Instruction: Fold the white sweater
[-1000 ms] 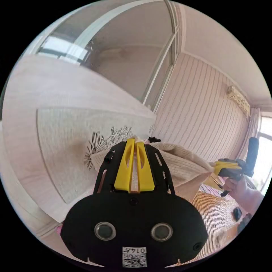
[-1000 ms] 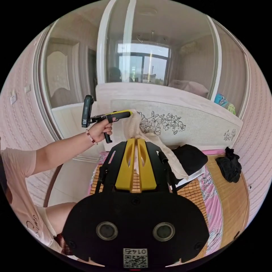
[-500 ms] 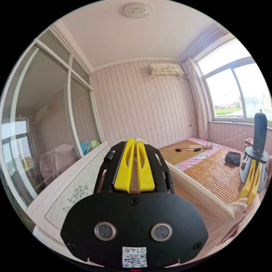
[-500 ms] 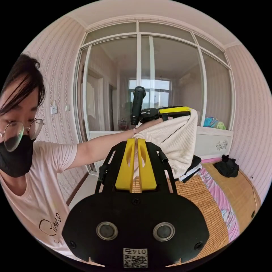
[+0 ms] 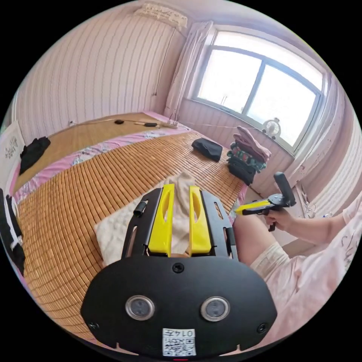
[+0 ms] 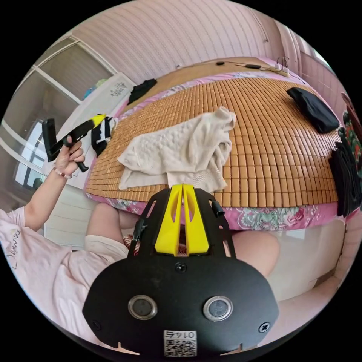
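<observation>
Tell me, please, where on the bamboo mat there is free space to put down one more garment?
The widest bare stretch of the bamboo mat lies between the white sweater and the folded black garment. It is crowded at the clothes stack and beside the black-and-white garment.

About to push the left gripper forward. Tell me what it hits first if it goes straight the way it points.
Most likely the white sweater: in the left gripper view it lies rumpled on the bamboo mat, showing between and just beyond the open jaws of the left gripper. Depth is unclear, so how soon is uncertain.
</observation>
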A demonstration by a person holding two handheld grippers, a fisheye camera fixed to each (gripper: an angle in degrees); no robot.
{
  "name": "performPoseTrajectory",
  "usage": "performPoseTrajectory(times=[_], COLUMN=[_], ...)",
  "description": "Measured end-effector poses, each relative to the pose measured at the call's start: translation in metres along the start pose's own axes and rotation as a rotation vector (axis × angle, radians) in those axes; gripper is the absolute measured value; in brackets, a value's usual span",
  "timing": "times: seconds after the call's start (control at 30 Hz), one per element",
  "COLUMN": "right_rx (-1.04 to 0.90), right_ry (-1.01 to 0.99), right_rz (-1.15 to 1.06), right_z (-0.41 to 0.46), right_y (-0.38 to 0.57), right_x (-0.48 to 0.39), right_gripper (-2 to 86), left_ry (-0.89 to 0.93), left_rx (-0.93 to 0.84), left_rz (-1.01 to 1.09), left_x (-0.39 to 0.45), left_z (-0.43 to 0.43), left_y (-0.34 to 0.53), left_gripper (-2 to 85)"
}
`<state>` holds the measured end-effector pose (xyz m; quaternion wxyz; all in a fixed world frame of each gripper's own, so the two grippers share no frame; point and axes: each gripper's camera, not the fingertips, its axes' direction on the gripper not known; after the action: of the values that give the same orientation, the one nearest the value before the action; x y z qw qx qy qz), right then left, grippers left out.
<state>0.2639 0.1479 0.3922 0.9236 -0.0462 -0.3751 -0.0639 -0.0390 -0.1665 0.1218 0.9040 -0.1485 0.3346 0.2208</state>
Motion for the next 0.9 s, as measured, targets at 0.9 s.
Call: performPoseTrajectory(times=[0.9], right_rx=[0.100], right_ry=[-0.236], right_rz=[0.064], right_z=[-0.099], right_y=[-0.073], right_x=[0.111], right_gripper=[0.8], left_ry=[-0.021], left_rx=[-0.032], left_rz=[-0.820], left_x=[-0.183], left_z=[0.105], left_y=[0.085], left_gripper=[-0.5])
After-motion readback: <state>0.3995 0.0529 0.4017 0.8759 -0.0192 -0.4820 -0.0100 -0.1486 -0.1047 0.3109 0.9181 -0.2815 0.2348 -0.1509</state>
